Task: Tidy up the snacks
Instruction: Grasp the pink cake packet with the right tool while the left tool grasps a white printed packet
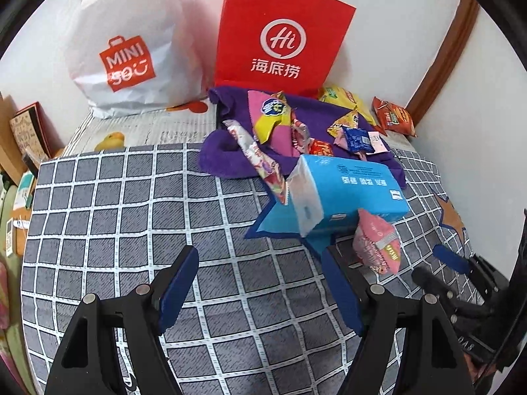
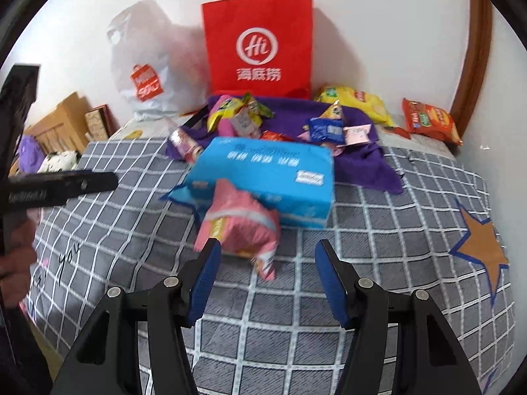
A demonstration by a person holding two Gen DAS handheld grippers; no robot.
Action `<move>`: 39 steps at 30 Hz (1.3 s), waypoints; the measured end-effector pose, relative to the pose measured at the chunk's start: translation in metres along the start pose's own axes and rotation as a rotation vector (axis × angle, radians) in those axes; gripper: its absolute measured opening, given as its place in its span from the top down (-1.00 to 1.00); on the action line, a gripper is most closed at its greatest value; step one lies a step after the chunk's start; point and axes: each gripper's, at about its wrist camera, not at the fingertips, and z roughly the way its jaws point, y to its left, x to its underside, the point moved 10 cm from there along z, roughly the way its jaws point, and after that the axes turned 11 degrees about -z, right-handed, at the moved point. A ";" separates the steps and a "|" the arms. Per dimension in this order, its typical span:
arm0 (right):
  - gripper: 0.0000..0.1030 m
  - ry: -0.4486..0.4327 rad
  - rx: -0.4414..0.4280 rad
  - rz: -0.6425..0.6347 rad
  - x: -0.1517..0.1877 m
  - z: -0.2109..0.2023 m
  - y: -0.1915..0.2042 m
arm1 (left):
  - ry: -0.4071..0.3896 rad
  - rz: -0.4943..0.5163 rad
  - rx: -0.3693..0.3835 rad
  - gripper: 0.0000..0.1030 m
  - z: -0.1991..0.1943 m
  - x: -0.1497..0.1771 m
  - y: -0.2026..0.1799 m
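On the bed [image 2: 296, 296], a tissue pack [image 2: 270, 177] lies in front of a towel [image 2: 362, 164] strewn with small snack packets [image 2: 324, 130]. A snack bag [image 2: 240, 227] leans against the pack's near side. Behind the towel, a paper bag [image 2: 257, 46] stands against the wall, a plastic bag [image 2: 145, 75] to its left and two chip bags [image 2: 428, 120] to its right.

This is a room in a home, most probably a bedroom: the things lie on a bed [image 1: 131, 217] covered with a grey sheet in a white grid pattern with printed stars. It stands in a corner of plain white walls [image 2: 378, 33] with a brown wooden frame [image 2: 474, 59] at the right. Two shopping bags, a red paper bag [image 1: 283, 36] and a white plastic bag [image 1: 128, 46], lean on the wall, and cardboard boxes [image 2: 62, 121] stand beside the bed.
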 end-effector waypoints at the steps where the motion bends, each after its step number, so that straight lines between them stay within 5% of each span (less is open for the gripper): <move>1: -0.16 0.001 -0.010 -0.007 0.002 0.002 0.004 | 0.001 -0.002 -0.001 -0.45 0.001 0.000 0.002; 7: -0.22 -0.033 -0.066 0.002 -0.003 0.006 0.020 | 0.009 -0.007 -0.007 -0.45 0.004 0.002 0.008; 23: -0.26 0.043 0.044 -0.033 -0.012 0.075 0.018 | 0.042 -0.049 -0.015 -0.45 0.032 -0.004 0.023; 26: -0.10 0.052 0.026 -0.044 -0.011 0.080 0.018 | 0.046 -0.074 0.013 -0.43 0.041 -0.008 0.017; 39: -0.07 -0.029 0.009 -0.050 -0.001 0.038 -0.015 | 0.065 -0.125 -0.008 -0.10 0.098 -0.047 -0.010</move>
